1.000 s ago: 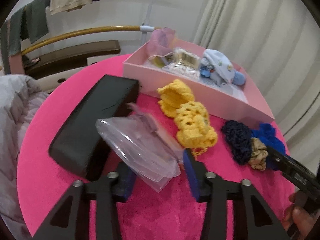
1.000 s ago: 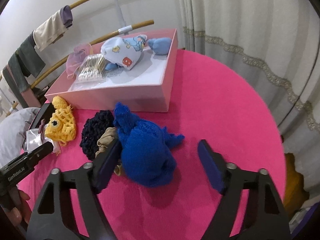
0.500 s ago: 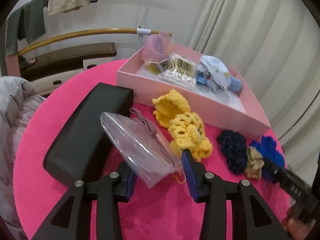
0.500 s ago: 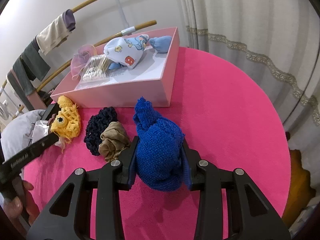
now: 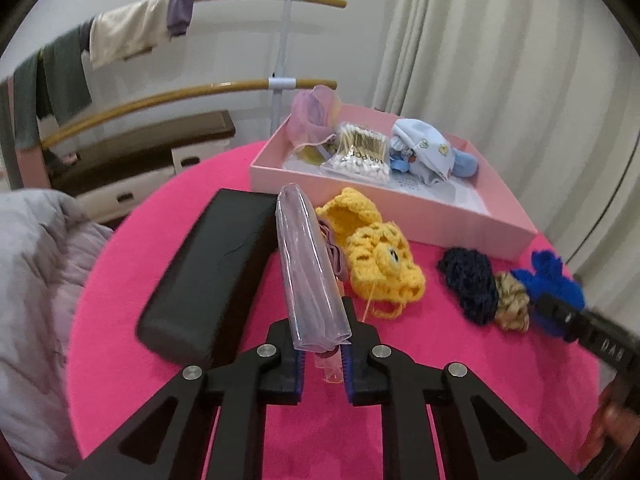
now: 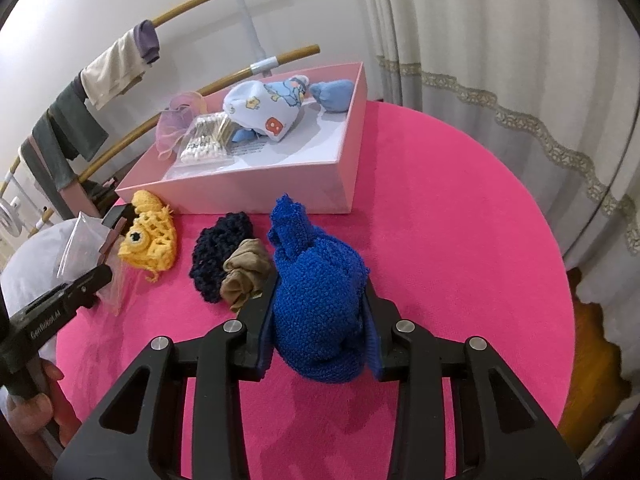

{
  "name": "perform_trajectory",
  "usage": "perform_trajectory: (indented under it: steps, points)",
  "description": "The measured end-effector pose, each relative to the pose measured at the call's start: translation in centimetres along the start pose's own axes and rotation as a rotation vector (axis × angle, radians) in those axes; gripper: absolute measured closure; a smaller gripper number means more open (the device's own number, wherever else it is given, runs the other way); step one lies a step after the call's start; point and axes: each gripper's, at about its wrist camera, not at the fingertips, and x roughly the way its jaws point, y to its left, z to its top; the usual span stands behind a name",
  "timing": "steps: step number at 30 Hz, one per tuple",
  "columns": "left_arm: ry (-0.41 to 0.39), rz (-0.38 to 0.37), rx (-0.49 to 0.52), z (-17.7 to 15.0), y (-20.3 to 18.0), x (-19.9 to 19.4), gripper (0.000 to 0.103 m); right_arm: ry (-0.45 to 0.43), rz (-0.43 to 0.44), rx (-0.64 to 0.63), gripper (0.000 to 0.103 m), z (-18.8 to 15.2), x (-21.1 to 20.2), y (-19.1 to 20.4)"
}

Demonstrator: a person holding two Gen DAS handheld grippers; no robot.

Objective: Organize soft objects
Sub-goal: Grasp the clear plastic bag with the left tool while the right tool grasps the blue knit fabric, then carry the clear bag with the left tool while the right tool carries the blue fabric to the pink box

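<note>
My left gripper [image 5: 323, 350] is shut on a clear plastic zip bag [image 5: 310, 264] with purple bands inside, held up edge-on above the pink table [image 5: 460, 360]. My right gripper [image 6: 318, 316] is shut on a blue knitted piece [image 6: 316, 292] lifted just off the table. A yellow crochet piece [image 5: 380, 256], a dark navy crochet piece [image 5: 470, 282] and a tan scrunchie [image 5: 512, 306] lie between the grippers. The pink box [image 6: 256, 196] behind them holds cotton swabs [image 6: 208, 138], a baby hat [image 6: 264, 110] and other soft items.
A long black case [image 5: 212, 276] lies on the table left of the bag. A grey quilt [image 5: 32, 300] is off the table's left edge. A wooden clothes rack [image 5: 160, 100] with hanging cloths stands behind; curtains [image 6: 500, 60] hang to the right.
My left gripper closed on the plastic bag and raised it edge-on. My right gripper closed on the blue knitted piece and pulled it away from the scrunchie.
</note>
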Motion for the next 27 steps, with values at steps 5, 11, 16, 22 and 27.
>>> perform_trajectory:
  steps: [5, 11, 16, 22, 27]
  points:
    - [-0.046, 0.047, 0.068, -1.3, -1.1, -2.6, 0.092, -0.018, -0.003, -0.003, 0.07, -0.3, -1.6, 0.2]
    - [-0.084, 0.06, 0.101, -1.8, -2.3, -4.9, 0.092, -0.046, -0.005, -0.012, 0.07, -0.1, -3.1, 0.6]
    - [-0.107, 0.067, 0.119, -1.8, -3.0, -6.7, 0.093, -0.065, 0.005, -0.023, 0.071, 0.0, -4.2, 1.2]
    - [-0.138, 0.067, 0.137, -1.2, -3.7, -8.9, 0.093, -0.092, 0.018, -0.038, 0.071, 0.2, -5.7, 2.0]
    - [-0.159, 0.059, 0.154, -0.6, -4.3, -10.1, 0.093, -0.118, 0.03, -0.054, 0.071, 1.0, -6.7, 2.8]
